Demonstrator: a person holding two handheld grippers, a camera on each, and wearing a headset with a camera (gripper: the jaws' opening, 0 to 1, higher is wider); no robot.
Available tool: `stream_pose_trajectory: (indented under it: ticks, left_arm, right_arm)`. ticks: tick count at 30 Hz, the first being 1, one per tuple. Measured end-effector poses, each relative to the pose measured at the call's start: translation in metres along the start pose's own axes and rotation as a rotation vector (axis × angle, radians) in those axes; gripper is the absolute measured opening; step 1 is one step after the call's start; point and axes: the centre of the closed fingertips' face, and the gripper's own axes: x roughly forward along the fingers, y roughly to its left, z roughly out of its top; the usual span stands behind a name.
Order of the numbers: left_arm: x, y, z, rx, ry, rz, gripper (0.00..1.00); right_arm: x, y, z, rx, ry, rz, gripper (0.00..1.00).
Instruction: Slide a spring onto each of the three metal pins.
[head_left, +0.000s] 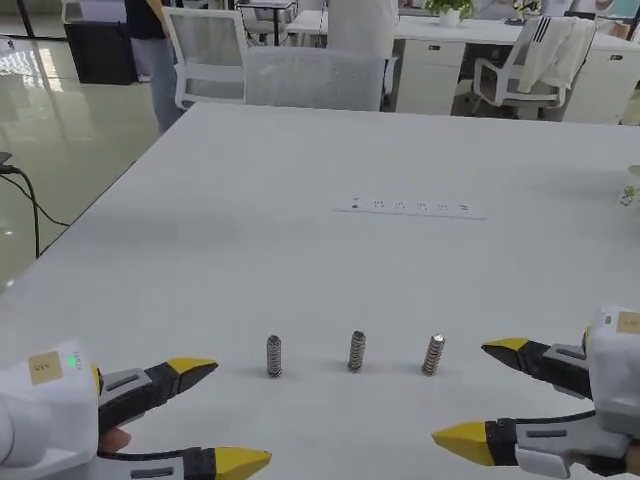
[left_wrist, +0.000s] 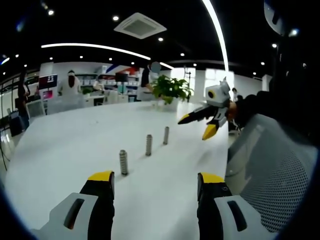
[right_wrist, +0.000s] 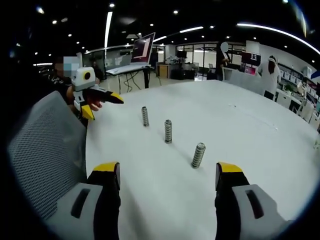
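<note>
Springs of coiled grey metal, three in number, stand upright in a row on the white desk (head_left: 300, 200): the left spring (head_left: 274, 356), the middle spring (head_left: 357, 351) and the right spring (head_left: 433, 354), evenly spaced and apart from one another. Whether a pin runs inside each coil cannot be told. The left gripper (head_left: 240, 412), white-bodied with black, yellow-tipped jaws, sits to the near left of the middle spring, its jaws spread wide and empty. The right gripper (head_left: 460, 392), of the same make, sits to the near right of the middle spring, jaws likewise spread and empty. Beyond the middle spring, a flush socket strip (head_left: 410, 207) is set into the desk.
</note>
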Motion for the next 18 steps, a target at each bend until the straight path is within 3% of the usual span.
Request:
stream_pose_trajectory:
  ticks: [18]
  left_arm:
    - [-0.0019,0.0012,-0.0030,-0.031,-0.014,0.024,0.62]
  right_arm:
    - [0.0001,0.0013,-0.0020,0.016,0.001,0.005,0.79]
